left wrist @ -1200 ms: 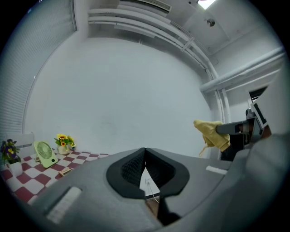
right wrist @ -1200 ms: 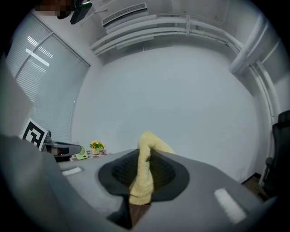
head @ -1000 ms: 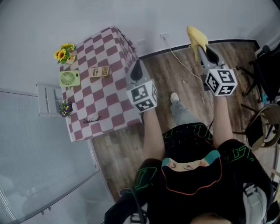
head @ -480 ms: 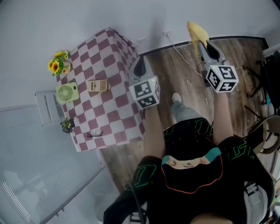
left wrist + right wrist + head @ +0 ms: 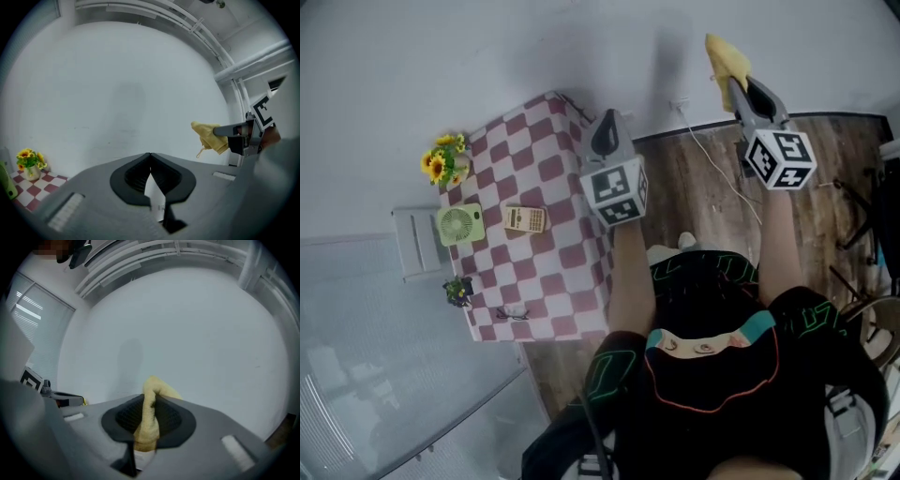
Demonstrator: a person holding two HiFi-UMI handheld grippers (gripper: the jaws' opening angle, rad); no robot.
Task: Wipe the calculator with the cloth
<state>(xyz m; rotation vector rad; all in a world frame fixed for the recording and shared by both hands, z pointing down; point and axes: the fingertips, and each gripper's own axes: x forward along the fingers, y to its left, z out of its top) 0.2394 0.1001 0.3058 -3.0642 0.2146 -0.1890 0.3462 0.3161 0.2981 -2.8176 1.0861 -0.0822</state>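
Observation:
The tan calculator [image 5: 525,218] lies flat on a small table with a red-and-white checked cloth [image 5: 562,272], at the left of the head view. My right gripper [image 5: 739,82] is held up toward the wall, far right of the table, shut on a yellow cloth [image 5: 724,58] that sticks out past its tips; in the right gripper view the yellow cloth [image 5: 149,420] is pinched between the jaws. My left gripper [image 5: 605,131] hovers over the table's right edge, its jaws shut with nothing in them. In the left gripper view the left gripper [image 5: 150,154] faces the bare wall, with the yellow cloth [image 5: 208,137] at right.
On the table stand a vase of sunflowers [image 5: 442,162], a green desk fan [image 5: 459,224], a small potted plant [image 5: 456,290] and dark spectacles [image 5: 512,312]. A white cable [image 5: 712,173] runs over the wood floor from a wall socket. A frosted glass partition [image 5: 384,375] stands at lower left.
The head view has swung, so the table now sits lower and nearer my left gripper. Both grippers have risen toward the wall, the right one still holding the cloth.

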